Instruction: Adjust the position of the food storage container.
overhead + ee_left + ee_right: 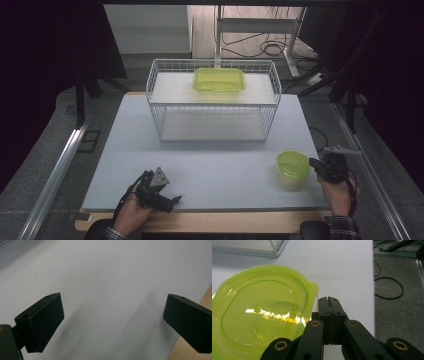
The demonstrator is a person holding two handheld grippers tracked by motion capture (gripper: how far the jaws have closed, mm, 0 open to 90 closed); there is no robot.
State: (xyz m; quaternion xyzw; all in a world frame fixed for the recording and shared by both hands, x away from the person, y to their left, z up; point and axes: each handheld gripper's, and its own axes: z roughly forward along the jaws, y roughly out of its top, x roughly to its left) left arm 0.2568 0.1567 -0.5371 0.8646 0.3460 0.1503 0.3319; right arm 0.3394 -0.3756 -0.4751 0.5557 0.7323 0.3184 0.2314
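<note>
1. Wire basket point(212, 102), biggest thing here, stands well clear of both hands; little risk there.
2. Lidded round green tub point(292, 165) sits near the surface's point(210, 170) right edge; a sideways shove could tip it off.
3. Right claw point(328, 299), jaws shut together, rests just beside the lid's tab, gripping nothing; lifting now would likely miss.
4. Left claw point(112, 320) gapes open, empty.

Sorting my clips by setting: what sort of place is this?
Probably a lab recording station: a white table holding a wire basket, dark curtains at the sides, loose cables on the floor.
</note>
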